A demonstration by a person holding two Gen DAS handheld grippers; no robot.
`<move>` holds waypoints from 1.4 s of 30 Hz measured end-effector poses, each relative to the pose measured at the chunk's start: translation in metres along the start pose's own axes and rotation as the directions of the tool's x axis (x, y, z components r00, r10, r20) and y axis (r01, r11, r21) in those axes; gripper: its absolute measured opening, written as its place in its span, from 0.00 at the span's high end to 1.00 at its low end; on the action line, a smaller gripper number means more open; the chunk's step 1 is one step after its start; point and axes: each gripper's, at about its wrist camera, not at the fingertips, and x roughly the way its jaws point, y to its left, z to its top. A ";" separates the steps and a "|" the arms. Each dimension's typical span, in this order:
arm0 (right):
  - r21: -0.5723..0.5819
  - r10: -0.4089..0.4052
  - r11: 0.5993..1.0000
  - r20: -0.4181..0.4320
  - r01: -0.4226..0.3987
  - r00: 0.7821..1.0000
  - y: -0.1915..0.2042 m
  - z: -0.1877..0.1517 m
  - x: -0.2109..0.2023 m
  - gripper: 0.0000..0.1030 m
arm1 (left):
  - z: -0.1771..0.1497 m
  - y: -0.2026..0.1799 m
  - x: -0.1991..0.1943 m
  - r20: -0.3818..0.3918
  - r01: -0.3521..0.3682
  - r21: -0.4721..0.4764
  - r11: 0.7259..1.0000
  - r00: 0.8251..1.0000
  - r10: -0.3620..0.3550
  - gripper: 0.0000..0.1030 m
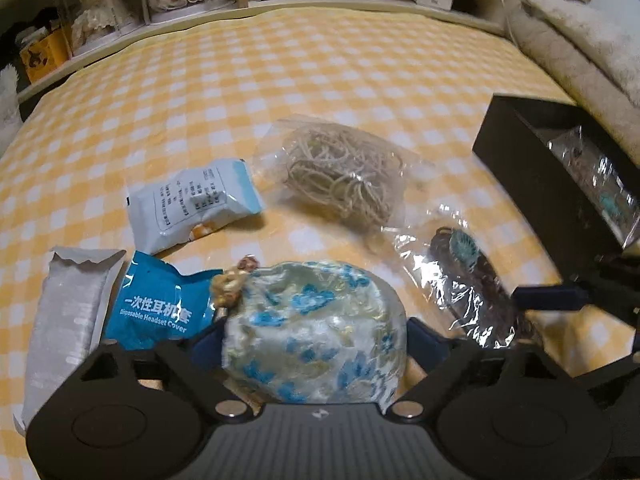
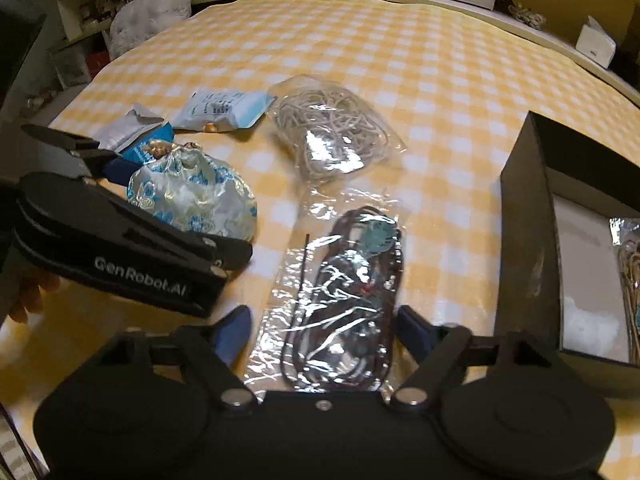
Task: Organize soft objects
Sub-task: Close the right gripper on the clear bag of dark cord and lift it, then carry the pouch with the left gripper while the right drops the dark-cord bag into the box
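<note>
The bed (image 1: pixel 320 60), under a yellow-and-white checked cover, carries everything. At its right edge stands a black box (image 2: pixel 524 220), open on top, with a clear packet (image 2: pixel 628 264) lying inside. Near the middle lies a clear bag of pale cord (image 1: pixel 344 176); the right wrist view shows it well apart from the box. Nearer the cameras lies a clear bag of dark cord (image 2: pixel 344 292) with a small teal tag, and the right hand-held gripper (image 2: pixel 324 330) sits spread wide, one blue finger on each side of that bag; whether the pads touch it I cannot tell. To the left, the left hand-held gripper (image 1: pixel 314 336) is clenched on a silky pouch (image 1: pixel 316 328) patterned with blue flowers, its gathered neck pointing away and left. Just beside the pouch's left lies a teal packet (image 1: pixel 160 304) marked "Disposable Headset Cover", and next to that a long white packet (image 1: pixel 68 320). Beyond them rests a white-and-blue printed packet (image 1: pixel 192 208), apart from the pale cord bag.
</note>
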 end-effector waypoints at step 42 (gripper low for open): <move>0.071 -0.161 0.987 0.432 0.145 0.888 -0.036 0.017 -0.132 0.81 | 0.024 0.012 -0.092 0.271 0.145 -0.177 0.973 0.958 -0.093 0.36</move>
